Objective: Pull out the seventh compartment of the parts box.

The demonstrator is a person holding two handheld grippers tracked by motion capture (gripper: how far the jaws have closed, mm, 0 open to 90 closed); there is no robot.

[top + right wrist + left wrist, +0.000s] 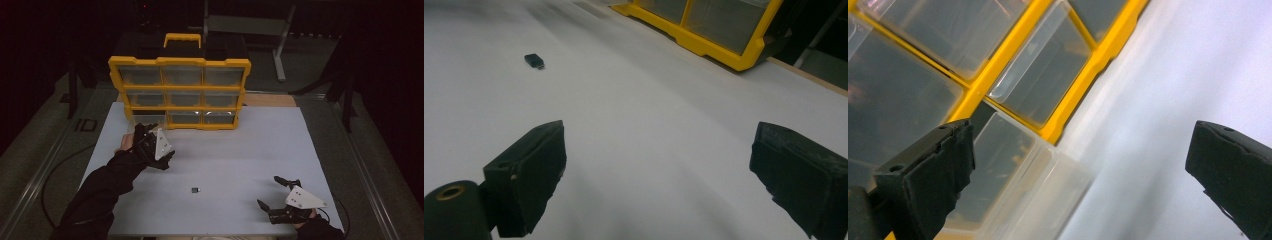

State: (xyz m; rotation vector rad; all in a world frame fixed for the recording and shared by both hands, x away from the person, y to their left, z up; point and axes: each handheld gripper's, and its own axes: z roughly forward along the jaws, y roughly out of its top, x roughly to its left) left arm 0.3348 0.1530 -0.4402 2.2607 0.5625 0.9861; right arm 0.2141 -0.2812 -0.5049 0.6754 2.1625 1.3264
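Dark-sleeved forearm of the person, bottom left of the high view, bearing the left gripper with its grey three-cornered plate; jaws stand wide apart, nothing between them; gripper sits at the lower left corner of the organiser, just at a pulled-out drawer

Clear plastic drawer, bottom left compartment of the organiser, drawn partway out onto the table; seen close in the left gripper view, lying ahead of the spread jaws, no pad touching it; contents cannot be made out

Yellow-framed plastic organiser case with clear drawers in three rows of three, carry handle on top, standing at the far edge of the white surface

White flat table surface, rectangular

Small black block-shaped object with a short metal end, lying alone on the white surface near the front centre, well apart from both grippers and from the organiser; also in the right gripper view

Right gripper, front right corner of the table, grey plate on top, jaws open wide and empty, low over the surface
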